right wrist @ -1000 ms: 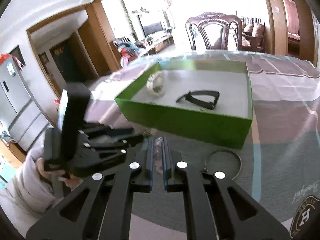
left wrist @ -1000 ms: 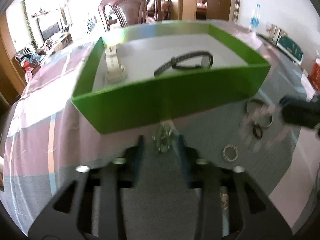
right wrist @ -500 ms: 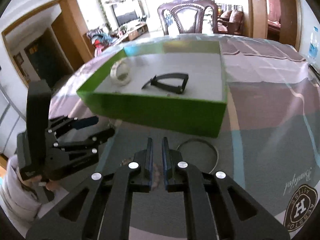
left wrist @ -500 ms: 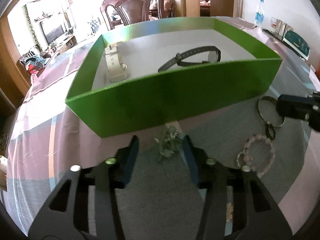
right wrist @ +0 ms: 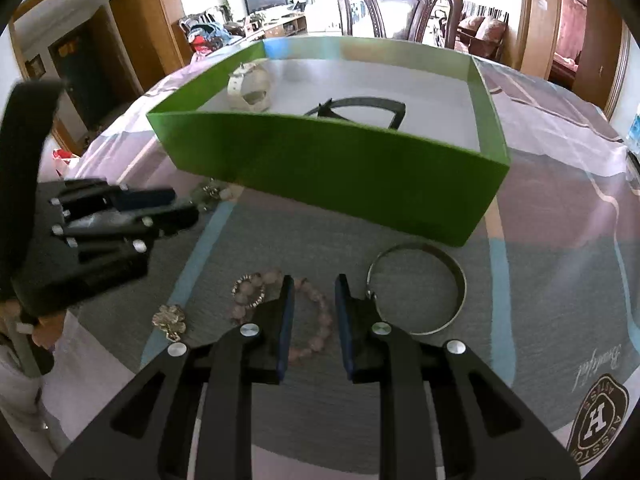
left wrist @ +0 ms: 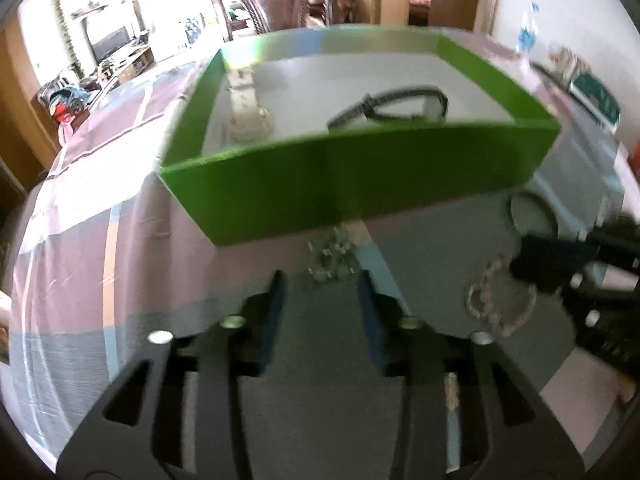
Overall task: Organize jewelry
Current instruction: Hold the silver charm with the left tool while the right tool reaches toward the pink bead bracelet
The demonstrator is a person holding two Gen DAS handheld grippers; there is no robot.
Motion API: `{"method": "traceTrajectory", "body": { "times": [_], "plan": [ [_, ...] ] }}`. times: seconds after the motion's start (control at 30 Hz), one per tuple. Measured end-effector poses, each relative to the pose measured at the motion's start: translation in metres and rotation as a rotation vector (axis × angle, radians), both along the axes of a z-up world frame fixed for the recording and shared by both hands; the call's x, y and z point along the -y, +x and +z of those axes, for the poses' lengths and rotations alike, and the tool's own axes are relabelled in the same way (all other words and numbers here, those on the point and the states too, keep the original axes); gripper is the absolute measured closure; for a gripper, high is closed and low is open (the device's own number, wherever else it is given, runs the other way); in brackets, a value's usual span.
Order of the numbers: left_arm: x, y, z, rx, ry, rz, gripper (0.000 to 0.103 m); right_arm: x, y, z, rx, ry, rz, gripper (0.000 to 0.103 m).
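Observation:
A green box (right wrist: 328, 164) (left wrist: 360, 176) on the tablecloth holds a white watch (right wrist: 250, 88) (left wrist: 246, 104) and a dark watch (right wrist: 360, 110) (left wrist: 396, 108). My left gripper (left wrist: 320, 280) is open, just short of a small sparkly piece (left wrist: 330, 254) (right wrist: 212, 194) at the box's front wall. My right gripper (right wrist: 314, 282) is open above a pink bead bracelet (right wrist: 316, 320) (left wrist: 500, 300) on the cloth. A silver bangle (right wrist: 420, 288) (left wrist: 532, 216), a small beaded ring (right wrist: 248, 290) and a gold brooch (right wrist: 170, 320) lie beside it.
The left gripper's body (right wrist: 100, 232) shows at the left of the right wrist view. The right gripper (left wrist: 572, 264) shows at the right of the left wrist view. A wooden chair (right wrist: 400, 4) stands behind the table. A water bottle (left wrist: 528, 36) stands at the far right.
My right gripper has opened and drawn back; the pink bead bracelet now lies on the cloth under it. My left gripper stays open by the sparkly piece.

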State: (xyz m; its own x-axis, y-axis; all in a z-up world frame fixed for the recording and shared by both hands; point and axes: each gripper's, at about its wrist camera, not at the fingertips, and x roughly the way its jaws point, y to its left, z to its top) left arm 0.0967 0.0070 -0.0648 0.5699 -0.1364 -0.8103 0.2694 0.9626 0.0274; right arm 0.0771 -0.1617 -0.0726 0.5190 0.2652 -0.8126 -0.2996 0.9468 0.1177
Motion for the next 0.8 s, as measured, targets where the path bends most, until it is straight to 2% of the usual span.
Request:
{"method": "traceTrajectory", "body": {
  "times": [0.03, 0.1, 0.17, 0.2, 0.23, 0.27, 0.33, 0.43, 0.63, 0.8],
  "plan": [
    [-0.001, 0.0, 0.002, 0.016, -0.022, 0.009, 0.037, -0.001, 0.0, 0.0, -0.002, 0.0, 0.002, 0.082],
    [-0.003, 0.001, 0.004, 0.043, -0.055, 0.018, 0.035, -0.003, 0.001, -0.002, -0.007, -0.002, 0.009, 0.082],
    [-0.001, 0.005, 0.0, 0.054, -0.037, 0.024, 0.036, -0.005, 0.001, -0.002, -0.005, -0.01, 0.015, 0.08],
    [0.002, 0.006, -0.004, 0.05, -0.009, 0.021, 0.043, -0.007, 0.0, -0.002, -0.001, -0.018, 0.018, 0.079],
    [0.005, 0.007, -0.009, 0.042, 0.018, 0.015, 0.058, -0.007, 0.0, -0.002, 0.0, -0.02, 0.021, 0.078],
    [0.007, 0.009, -0.012, 0.031, 0.03, 0.008, 0.063, -0.008, -0.001, -0.002, 0.001, -0.021, 0.023, 0.077],
    [0.01, 0.008, -0.013, 0.032, 0.037, -0.004, 0.081, -0.009, -0.001, -0.002, 0.002, -0.025, 0.025, 0.077],
    [0.011, 0.004, -0.011, 0.019, 0.055, -0.022, 0.083, -0.009, -0.001, -0.003, -0.003, -0.028, 0.022, 0.077],
    [0.022, -0.016, 0.001, 0.013, 0.019, -0.132, 0.085, -0.008, 0.0, -0.003, -0.005, -0.027, 0.021, 0.077],
    [0.029, -0.026, 0.004, 0.032, 0.049, -0.148, 0.085, -0.008, 0.0, -0.004, -0.005, -0.03, 0.021, 0.077]
  ]
}}
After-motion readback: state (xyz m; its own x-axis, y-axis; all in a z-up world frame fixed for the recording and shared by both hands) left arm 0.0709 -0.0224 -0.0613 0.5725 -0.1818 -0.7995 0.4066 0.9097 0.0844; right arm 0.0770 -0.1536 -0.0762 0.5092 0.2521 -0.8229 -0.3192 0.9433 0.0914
